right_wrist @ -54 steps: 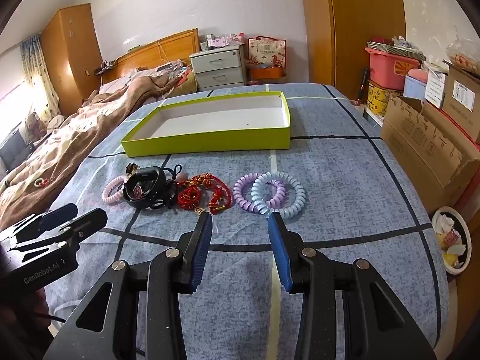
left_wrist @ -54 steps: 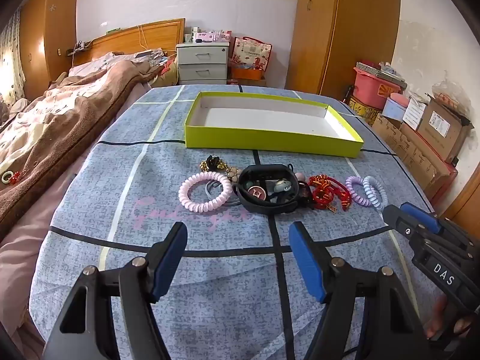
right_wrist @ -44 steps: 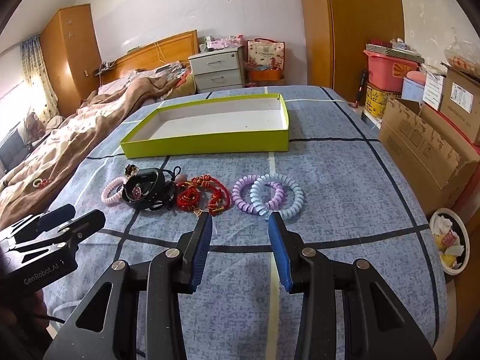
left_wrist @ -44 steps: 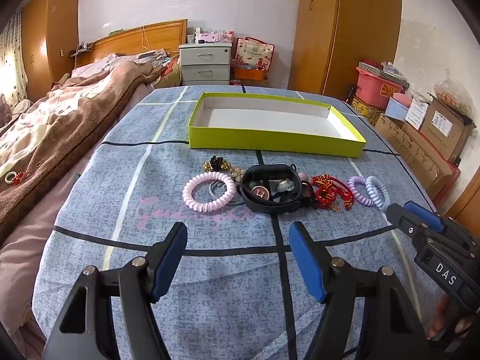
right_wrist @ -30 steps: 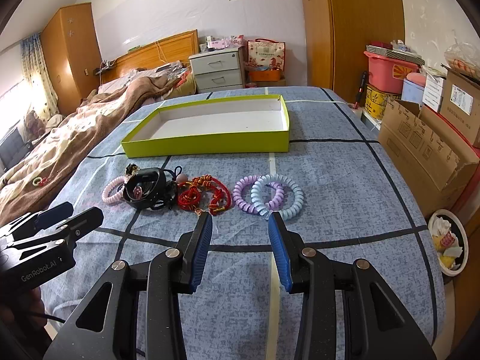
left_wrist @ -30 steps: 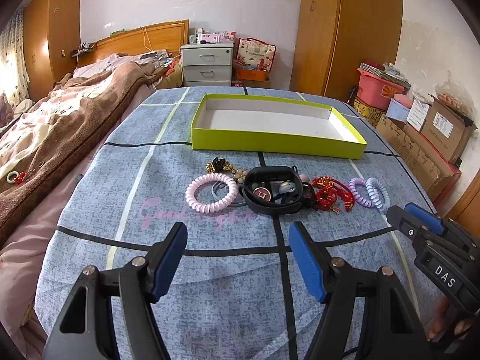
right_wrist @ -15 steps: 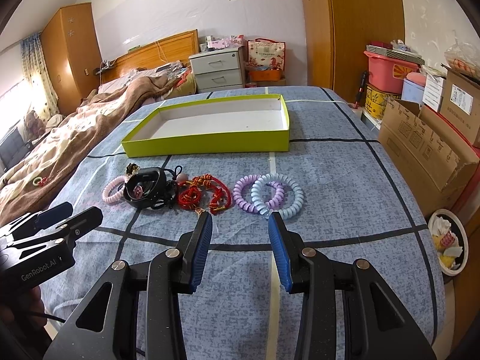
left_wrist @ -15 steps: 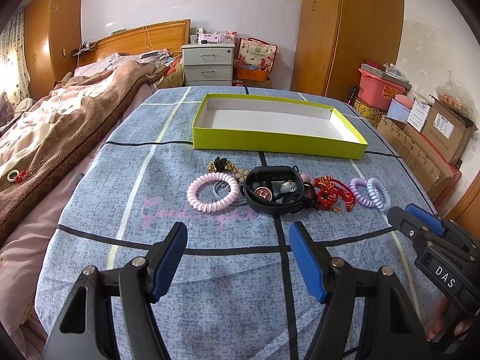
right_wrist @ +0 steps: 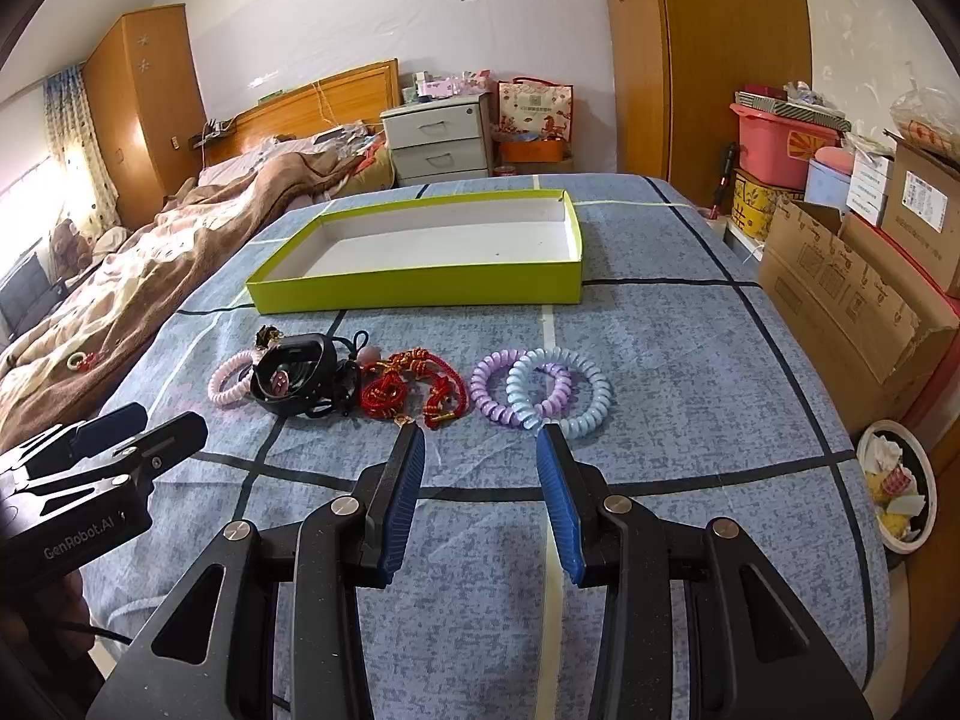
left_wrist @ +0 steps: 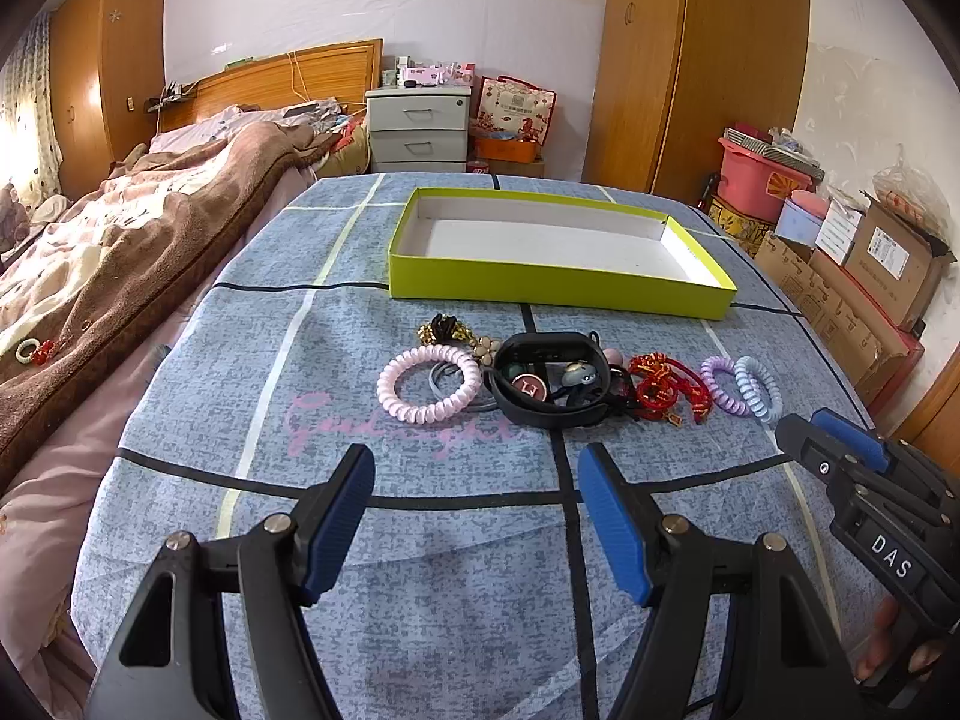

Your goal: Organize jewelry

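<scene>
A row of jewelry lies on the blue checked bedspread: a pink coil bracelet [left_wrist: 429, 384], a black band [left_wrist: 555, 381] ringing small trinkets, a red cord bracelet [right_wrist: 414, 389], a purple coil bracelet [right_wrist: 498, 390] and a light blue coil bracelet [right_wrist: 561, 391]. Behind the row sits a shallow lime-green box [left_wrist: 558, 285], white inside with nothing in it. My left gripper [left_wrist: 477, 510] hangs open a short way in front of the black band. My right gripper [right_wrist: 480, 480] hangs open just in front of the coil bracelets. Neither holds anything.
A brown blanket [left_wrist: 120, 252] is heaped along the left of the bed. Cardboard boxes [right_wrist: 852, 294] and a pink tub [right_wrist: 780, 132] stand to the right, with a small bin [right_wrist: 897, 486] of scraps on the floor. A nightstand [left_wrist: 417, 129] stands at the back.
The left wrist view has drifted slightly, so the box and jewelry sit a little further right in it. Both grippers stay open, and no item has moved.
</scene>
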`<state>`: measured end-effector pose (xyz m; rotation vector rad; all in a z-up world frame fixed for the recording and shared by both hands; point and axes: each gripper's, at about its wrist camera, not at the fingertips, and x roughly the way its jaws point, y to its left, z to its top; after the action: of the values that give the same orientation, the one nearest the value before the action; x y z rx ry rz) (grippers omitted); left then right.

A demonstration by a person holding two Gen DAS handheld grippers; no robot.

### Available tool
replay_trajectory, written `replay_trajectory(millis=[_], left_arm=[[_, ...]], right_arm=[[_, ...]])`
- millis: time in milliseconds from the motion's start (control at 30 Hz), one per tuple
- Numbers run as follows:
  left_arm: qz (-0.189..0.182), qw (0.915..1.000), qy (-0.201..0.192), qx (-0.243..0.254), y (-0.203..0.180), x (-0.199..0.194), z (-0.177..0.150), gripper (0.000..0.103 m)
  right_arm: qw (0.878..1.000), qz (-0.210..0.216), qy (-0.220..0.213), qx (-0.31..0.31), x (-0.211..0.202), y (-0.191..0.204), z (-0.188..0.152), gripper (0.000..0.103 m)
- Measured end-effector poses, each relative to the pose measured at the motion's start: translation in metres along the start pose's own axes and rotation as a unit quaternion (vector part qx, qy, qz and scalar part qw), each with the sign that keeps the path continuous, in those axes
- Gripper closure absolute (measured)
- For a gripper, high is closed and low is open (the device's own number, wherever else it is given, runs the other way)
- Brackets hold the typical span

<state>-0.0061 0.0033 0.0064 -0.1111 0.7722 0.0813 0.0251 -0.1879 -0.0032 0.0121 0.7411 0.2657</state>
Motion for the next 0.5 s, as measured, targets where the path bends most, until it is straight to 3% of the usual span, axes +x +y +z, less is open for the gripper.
replay_trajectory(millis=[500], left_arm=[[0.000, 1.0000, 0.001, 0.000, 0.0000, -0.0001, -0.0003, 0.031]], right_arm=[[1.000, 0.000, -0.001, 0.000, -0.0010, 0.0005, -0.0002, 0.063]])
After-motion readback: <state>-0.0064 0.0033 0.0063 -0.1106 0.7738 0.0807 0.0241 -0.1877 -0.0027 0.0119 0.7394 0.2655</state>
